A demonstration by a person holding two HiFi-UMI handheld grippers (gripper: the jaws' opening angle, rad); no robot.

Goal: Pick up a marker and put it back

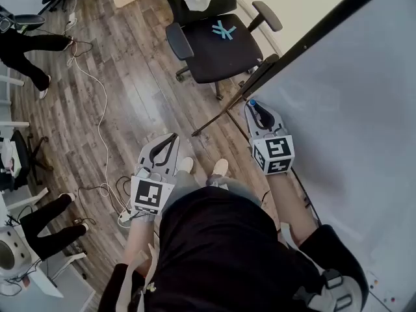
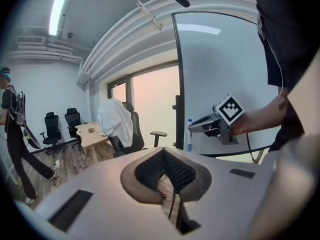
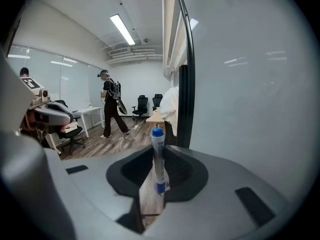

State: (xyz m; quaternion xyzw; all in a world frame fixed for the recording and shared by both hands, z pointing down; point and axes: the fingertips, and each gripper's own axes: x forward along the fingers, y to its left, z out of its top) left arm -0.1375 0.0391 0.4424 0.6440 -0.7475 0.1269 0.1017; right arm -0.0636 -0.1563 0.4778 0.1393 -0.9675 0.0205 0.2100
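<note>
Since the right claw (image 3: 157, 156) is closed on the marker (image 3: 158, 159), gripping it low on the barrel so that it stands upright with its blue cap on top, the picking-up half of the job looks done and the putting-back half is the step in hand. The marker is in the air just beside the whiteboard (image 1: 351, 109), close to its dark frame edge, and touches nothing but the claw's pads. In the head view the right claw (image 1: 259, 112) points along that edge with the blue cap (image 1: 252, 101) showing at its tip. The left claw (image 1: 162, 149) is held well apart from the whiteboard, over the wooden floor (image 1: 130, 103); its own view shows its jaws brought together at the tips with nothing between them, so it seems to have no part in this step. The next move, as I judge it, calls for carrying the marker to its resting place at the whiteboard's lower edge, turning it to lie along that edge, and opening the claw only once the barrel is supported. No view shows a ledge or tray clearly, so the exact spot cannot be told. The risk is that a round barrel let go too early rolls off and drops to the floor.
</note>
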